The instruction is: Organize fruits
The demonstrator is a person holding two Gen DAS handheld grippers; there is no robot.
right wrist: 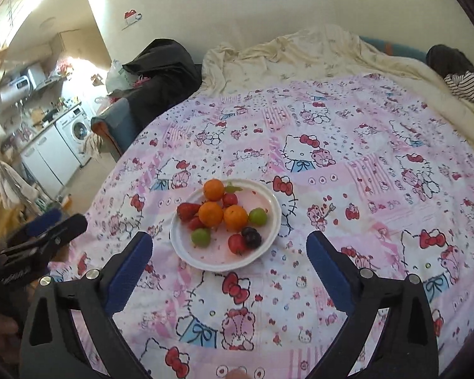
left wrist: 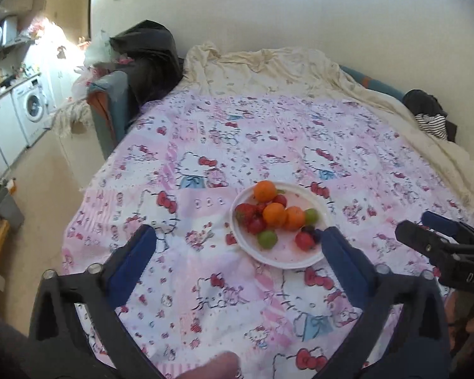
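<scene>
cartoon-print sheet (right wrist: 347, 189) below a cream wall (right wrist: 268, 3)

Soft, slightly blurred daylight, window glare upper left, fisheye-bent dark corners

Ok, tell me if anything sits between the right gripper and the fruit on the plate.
Nothing visible does. The right gripper is open and empty, and only bare patterned bedsheet lies between it and the near rim of the white plate. The left gripper, also open, is off to the side, clear of that path.
</scene>
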